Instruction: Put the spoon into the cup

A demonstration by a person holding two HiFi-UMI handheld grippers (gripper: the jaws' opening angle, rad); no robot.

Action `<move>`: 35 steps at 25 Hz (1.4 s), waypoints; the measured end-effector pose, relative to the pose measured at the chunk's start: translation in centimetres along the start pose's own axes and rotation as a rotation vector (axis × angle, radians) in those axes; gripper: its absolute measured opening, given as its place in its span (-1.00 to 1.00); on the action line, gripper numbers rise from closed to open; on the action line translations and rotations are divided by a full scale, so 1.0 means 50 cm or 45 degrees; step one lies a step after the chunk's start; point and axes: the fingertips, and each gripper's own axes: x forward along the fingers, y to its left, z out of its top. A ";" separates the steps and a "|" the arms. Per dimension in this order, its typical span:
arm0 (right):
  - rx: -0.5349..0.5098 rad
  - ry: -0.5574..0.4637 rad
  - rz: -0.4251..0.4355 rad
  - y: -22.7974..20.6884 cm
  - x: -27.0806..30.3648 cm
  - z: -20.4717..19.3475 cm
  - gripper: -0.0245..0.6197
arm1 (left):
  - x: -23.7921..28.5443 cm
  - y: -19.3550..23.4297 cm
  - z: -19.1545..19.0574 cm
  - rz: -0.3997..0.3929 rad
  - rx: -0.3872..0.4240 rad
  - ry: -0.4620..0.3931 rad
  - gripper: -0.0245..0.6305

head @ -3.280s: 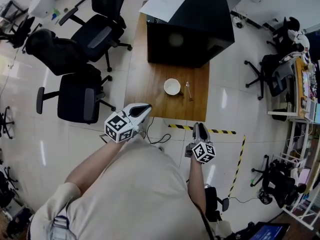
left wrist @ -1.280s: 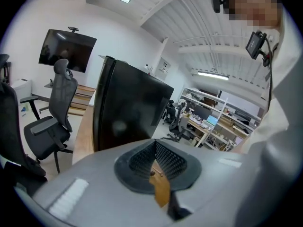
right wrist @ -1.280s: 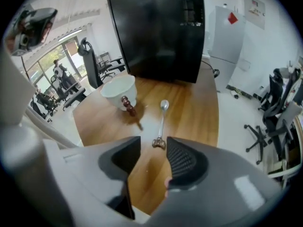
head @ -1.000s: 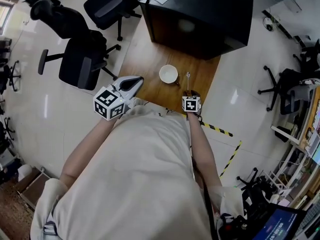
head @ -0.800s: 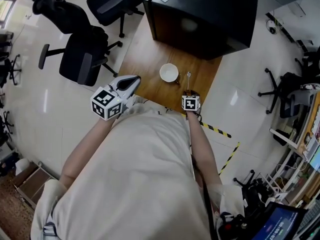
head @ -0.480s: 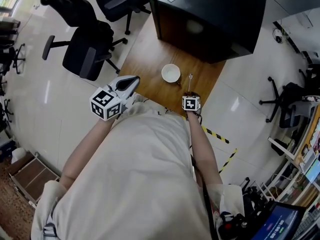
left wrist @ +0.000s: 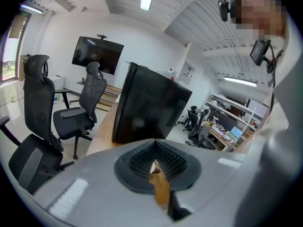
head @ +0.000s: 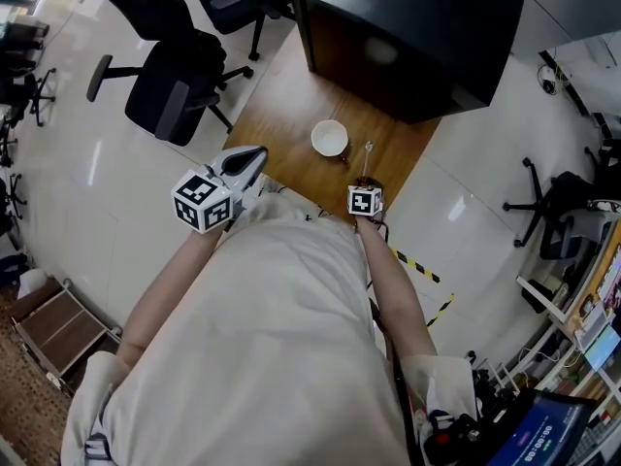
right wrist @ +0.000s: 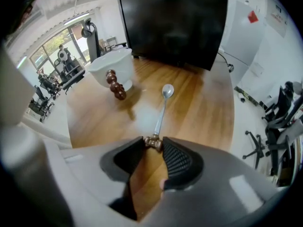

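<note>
One slim silver spoon (right wrist: 161, 113), brown beaded end between closing right gripper (right wrist: 152, 142) jaws; left gripper (left wrist: 155, 151) pressed together.

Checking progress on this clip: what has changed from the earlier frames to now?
The right gripper came forward from above the floor to the table's near edge; its jaws are closing with the spoon's handle end between them, apparently not yet clamped. The spoon and cup stayed put; the left gripper stays shut near the table's left corner.
</note>
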 end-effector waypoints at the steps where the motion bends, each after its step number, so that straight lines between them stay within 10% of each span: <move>1: 0.008 0.000 0.001 -0.001 -0.001 0.000 -0.52 | 0.001 -0.004 0.001 0.001 0.002 -0.001 -0.93; 14: 0.137 -0.081 0.042 -0.009 -0.059 0.021 -0.53 | 0.004 0.015 0.008 -0.028 -0.009 -0.036 -0.93; 35: -0.084 -0.235 0.234 0.153 -0.196 0.179 -0.53 | -0.044 0.076 -0.004 -0.072 -0.051 -0.094 -0.93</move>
